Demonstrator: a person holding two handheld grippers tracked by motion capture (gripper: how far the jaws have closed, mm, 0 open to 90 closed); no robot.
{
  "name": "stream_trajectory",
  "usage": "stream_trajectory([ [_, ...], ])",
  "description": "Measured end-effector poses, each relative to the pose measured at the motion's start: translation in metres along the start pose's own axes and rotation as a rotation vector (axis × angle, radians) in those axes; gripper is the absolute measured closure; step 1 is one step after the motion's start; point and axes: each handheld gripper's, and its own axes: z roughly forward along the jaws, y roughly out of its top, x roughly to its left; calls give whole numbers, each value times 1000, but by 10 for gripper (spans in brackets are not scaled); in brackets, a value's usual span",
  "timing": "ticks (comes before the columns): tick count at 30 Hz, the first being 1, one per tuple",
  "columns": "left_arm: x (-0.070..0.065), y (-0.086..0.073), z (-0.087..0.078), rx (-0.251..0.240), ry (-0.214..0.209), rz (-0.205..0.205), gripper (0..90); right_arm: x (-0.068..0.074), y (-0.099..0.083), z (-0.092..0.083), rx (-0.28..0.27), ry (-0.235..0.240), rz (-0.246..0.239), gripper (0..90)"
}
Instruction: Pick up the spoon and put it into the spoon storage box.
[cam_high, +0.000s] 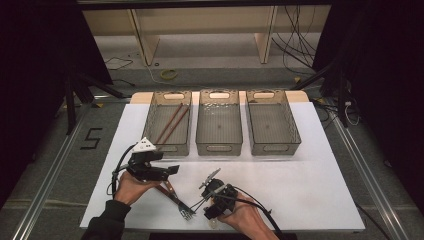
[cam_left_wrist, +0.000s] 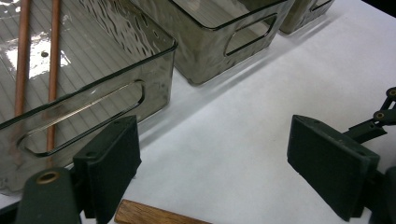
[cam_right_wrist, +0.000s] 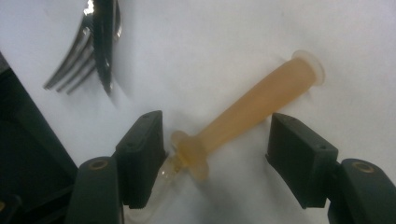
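My right gripper (cam_right_wrist: 217, 149) stands open over an amber plastic handle (cam_right_wrist: 252, 107) lying on the white sheet; the jaws flank it without pressing. The handle's clear end runs under the left jaw. A metal fork (cam_right_wrist: 74, 70) lies just beyond, with a dark blade (cam_right_wrist: 105, 42) across it. In the high view the right gripper (cam_high: 212, 210) is near the front edge, beside the fork (cam_high: 186, 214). My left gripper (cam_high: 165, 164) is open with nothing between its pads (cam_left_wrist: 112, 168). A wooden handle (cam_left_wrist: 149, 215) lies just below it, and the left bin (cam_left_wrist: 93, 84) is ahead.
Three grey translucent bins stand in a row at the back: left (cam_high: 167, 149), middle (cam_high: 219, 149), right (cam_high: 274, 149). Two brown chopsticks (cam_high: 172, 122) lie in the left bin. A wood-handled utensil (cam_high: 167, 189) lies between my hands. Bare white sheet (cam_high: 310, 190) spreads to the right.
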Motion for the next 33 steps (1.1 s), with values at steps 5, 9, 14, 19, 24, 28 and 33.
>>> stream_trajectory([
  [5, -1, 0, 1, 0, 0, 1, 168, 0, -1, 1, 10, -14, -7, 431],
  [9, 0, 0, 0, 0, 1, 3, 169, -2, -2, -1, 9, -17, -18, 555],
  [14, -1, 0, 1, 2, 4, 5, 169, -6, -2, -3, 10, -16, -24, 663],
  [19, 0, -1, 1, 7, 6, 4, 171, -5, -3, -3, 7, -17, -43, 701],
  [24, 0, -1, 1, 5, 6, 5, 171, -7, -4, -4, -5, -1, -50, 718],
  [28, 0, 0, 0, -3, 4, 7, 171, -13, -4, -10, -25, 28, -46, 727],
  [33, 0, 0, -1, -6, 5, 7, 171, -32, -3, -26, -97, 62, -11, 755],
])
